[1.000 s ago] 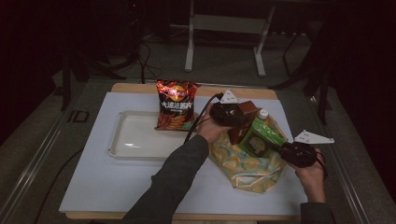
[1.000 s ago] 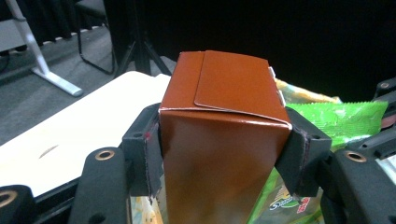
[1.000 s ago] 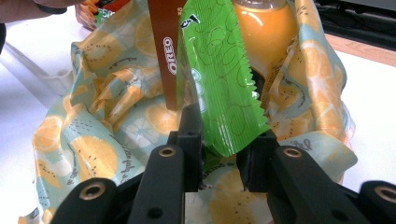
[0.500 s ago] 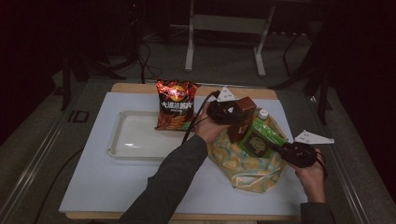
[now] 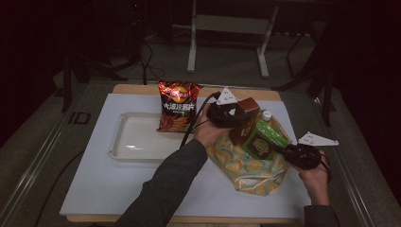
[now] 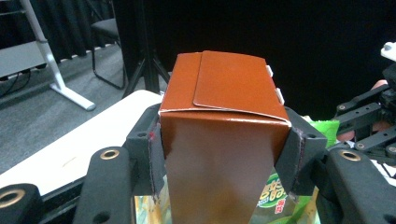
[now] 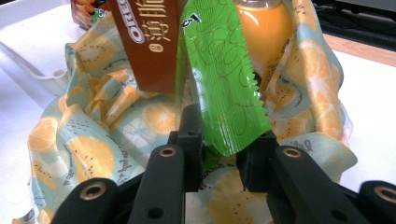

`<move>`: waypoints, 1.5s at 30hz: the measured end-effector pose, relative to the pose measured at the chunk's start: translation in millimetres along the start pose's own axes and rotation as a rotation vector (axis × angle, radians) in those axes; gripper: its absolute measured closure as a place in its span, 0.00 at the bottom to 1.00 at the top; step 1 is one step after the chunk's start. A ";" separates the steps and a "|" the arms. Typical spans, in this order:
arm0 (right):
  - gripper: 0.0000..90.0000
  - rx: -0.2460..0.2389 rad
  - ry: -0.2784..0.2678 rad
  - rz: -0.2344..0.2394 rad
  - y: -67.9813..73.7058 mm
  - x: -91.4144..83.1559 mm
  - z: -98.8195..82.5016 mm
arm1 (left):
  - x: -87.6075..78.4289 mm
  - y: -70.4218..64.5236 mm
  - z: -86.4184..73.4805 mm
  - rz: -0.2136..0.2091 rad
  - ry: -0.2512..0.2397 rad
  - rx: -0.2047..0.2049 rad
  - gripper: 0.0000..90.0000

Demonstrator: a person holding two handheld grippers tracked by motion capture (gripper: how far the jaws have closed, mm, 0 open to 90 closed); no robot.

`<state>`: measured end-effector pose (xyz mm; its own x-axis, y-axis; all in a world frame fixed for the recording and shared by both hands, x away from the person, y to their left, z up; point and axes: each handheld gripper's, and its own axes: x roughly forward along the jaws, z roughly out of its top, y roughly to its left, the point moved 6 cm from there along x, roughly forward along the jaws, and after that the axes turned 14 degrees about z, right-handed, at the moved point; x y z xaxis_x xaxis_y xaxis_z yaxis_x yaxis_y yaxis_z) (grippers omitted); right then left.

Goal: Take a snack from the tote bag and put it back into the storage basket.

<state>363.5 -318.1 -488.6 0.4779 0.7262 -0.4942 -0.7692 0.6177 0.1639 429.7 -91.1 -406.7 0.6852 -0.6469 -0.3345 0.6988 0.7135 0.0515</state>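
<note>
- The left claw [image 5: 232, 115] pinches the brown box [image 5: 244, 120] across its sides; the left gripper view shows both pads flat against the carton [image 6: 223, 140], just under its folded top.
- The box stands upright, its lower end in the mouth of the bag [image 5: 250, 165], beside a green packet [image 5: 265, 139] and a juice bottle [image 5: 267, 115].
- The right claw [image 5: 286, 152] grips the bag's near rim; in the right gripper view its jaws close on the fabric [image 7: 116, 140] where the green packet's [image 7: 219, 84] lower end pokes down. Whether the packet is caught too, I cannot tell.
- Step in hand, as I judge it: drawing the box out of the bag while the right hand holds the bag down.
- The tray [image 5: 137, 142] lies left of the bag, with a chip bag [image 5: 177, 105] standing at its far corner; both rest on the white desk [image 5: 94, 189].
- Next move calls for lifting straight up until the box clears the rim, without dragging the packet along, then carrying it left, probably to the tray.
</note>
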 end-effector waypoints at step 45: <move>0.82 -0.004 0.004 0.006 0.6 -0.3 -1.6 | -71.7 -1.5 39.7 -0.144 -0.049 0.011 0.47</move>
<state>362.3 -318.4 -489.7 0.4717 0.7284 -0.4969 -0.7736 0.6123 0.1632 387.7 -56.5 -345.5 0.5868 -0.7548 -0.2933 0.7925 0.6097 0.0163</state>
